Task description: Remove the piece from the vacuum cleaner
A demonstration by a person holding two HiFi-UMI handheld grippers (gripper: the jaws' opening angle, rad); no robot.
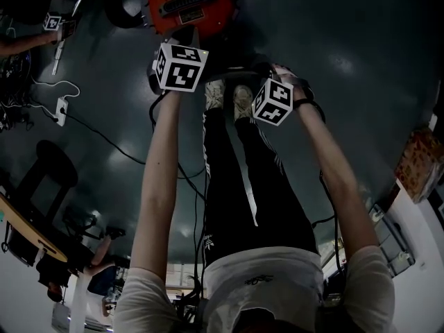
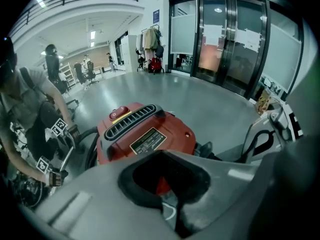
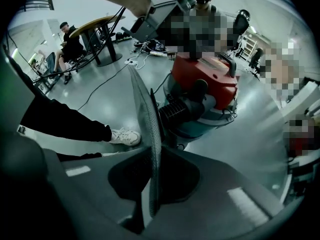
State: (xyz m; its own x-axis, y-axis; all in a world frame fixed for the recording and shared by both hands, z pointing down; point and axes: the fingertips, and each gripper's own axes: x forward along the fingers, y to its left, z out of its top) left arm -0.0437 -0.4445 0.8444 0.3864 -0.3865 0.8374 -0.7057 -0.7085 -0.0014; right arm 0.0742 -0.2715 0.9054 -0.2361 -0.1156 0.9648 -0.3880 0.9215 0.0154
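Holding a thin grey mesh-faced flat piece (image 3: 146,114) edge-on in the clamped right gripper (image 3: 152,184), toward five o'clock of the red drum vacuum cleaner (image 1: 191,5) in head view. Left gripper (image 2: 175,204) closed, empty. Probably light, bendy, easily dented: best pinched at the rim.

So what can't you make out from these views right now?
- Head view: the marker cubes hide both grippers' jaws; the top edge cuts off the vacuum cleaner.
- Right gripper view: the thin grey piece in the right gripper shows edge-on, so its outline and whether it's free of the vacuum are unclear.
- Left gripper view: the left gripper covers the vacuum's near side; its label is too small to read.
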